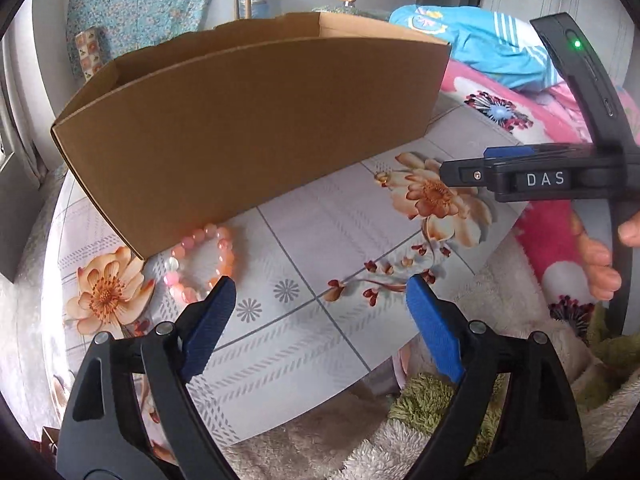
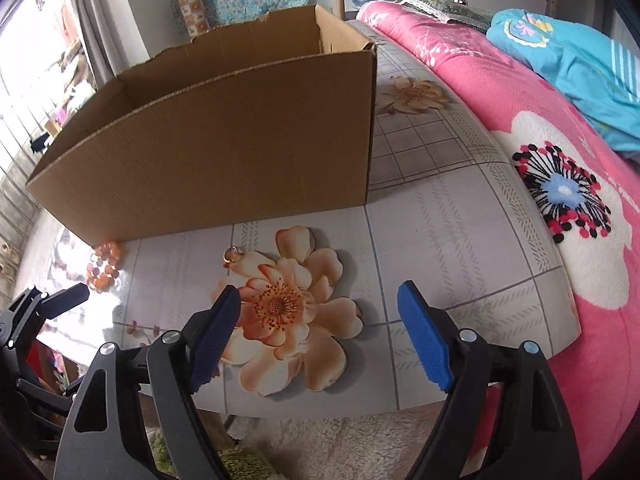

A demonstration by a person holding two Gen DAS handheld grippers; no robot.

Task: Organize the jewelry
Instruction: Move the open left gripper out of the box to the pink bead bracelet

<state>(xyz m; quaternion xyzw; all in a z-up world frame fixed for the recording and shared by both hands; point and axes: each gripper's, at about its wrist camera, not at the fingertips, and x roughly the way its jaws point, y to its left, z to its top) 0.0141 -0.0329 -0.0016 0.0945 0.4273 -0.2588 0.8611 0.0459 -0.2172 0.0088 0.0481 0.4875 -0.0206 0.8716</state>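
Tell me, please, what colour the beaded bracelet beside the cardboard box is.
Peach-orange and pink beaded bracelet; left wrist view.

White "DAS" lettering on the right gripper body.

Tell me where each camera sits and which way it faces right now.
Left wrist: on the left claw, angled down at the table, bracelet and box; own open fingers, right claw and a hand show.
Right wrist: on the right claw, angled down at the table, ring and box; own open fingers and left claw show.
Shared: box, bracelet, ring, table, blanket.
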